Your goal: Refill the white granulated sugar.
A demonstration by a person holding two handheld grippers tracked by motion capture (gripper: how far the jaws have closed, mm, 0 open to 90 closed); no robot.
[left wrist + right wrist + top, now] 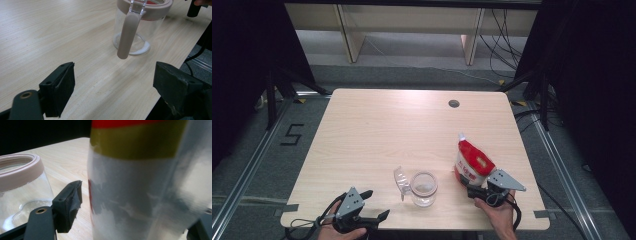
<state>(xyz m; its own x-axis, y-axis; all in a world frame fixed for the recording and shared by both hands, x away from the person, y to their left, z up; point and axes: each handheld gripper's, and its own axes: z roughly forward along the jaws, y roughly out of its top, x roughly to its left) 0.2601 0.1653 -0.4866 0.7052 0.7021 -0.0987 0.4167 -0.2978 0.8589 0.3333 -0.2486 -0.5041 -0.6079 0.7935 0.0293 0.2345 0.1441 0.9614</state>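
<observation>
A clear glass jar (423, 188) with a pinkish rim stands near the table's front edge, its lid (400, 179) swung open to the left. A little white powder lies in the jar (139, 30), and a clasp strap (127, 35) hangs down its side. Right of it stands a red and white bag (472, 162). My right gripper (470, 188) is at the bag's base. The bag (140, 185) sits between its jaws, with a small gap at the left pad (72, 197). My left gripper (374, 205) rests open and empty at the front left, pointing at the jar.
The wooden table (377, 125) has a round cable hole (454, 103) at the back right. Its front edge lies just under both hands. Black stands and cables flank the table on the floor.
</observation>
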